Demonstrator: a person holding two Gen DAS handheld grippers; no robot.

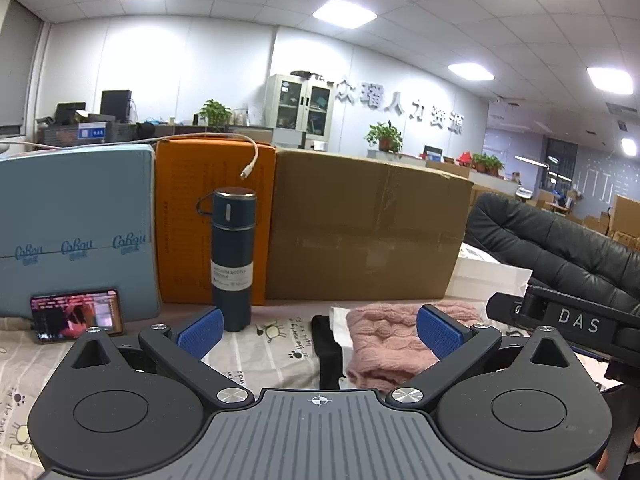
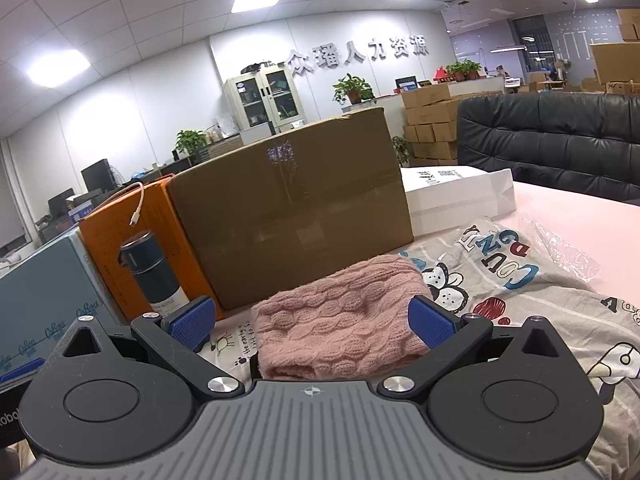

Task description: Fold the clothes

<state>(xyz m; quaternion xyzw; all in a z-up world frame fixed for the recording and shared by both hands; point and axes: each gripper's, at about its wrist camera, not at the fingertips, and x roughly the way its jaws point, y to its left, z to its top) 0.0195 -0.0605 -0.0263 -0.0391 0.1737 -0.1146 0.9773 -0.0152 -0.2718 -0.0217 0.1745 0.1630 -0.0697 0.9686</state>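
Tabletop: sweater (image 2: 340, 320) between spread fingers (image 2: 430, 322).

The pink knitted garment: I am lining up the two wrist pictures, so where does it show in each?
Left wrist: pink knitted garment lies right of centre, behind the right blue finger of the open left hand-held gripper.
Right wrist: it lies centred between the fingers of the open right hand-held gripper.
Shared landmark: the brown cardboard box behind it.
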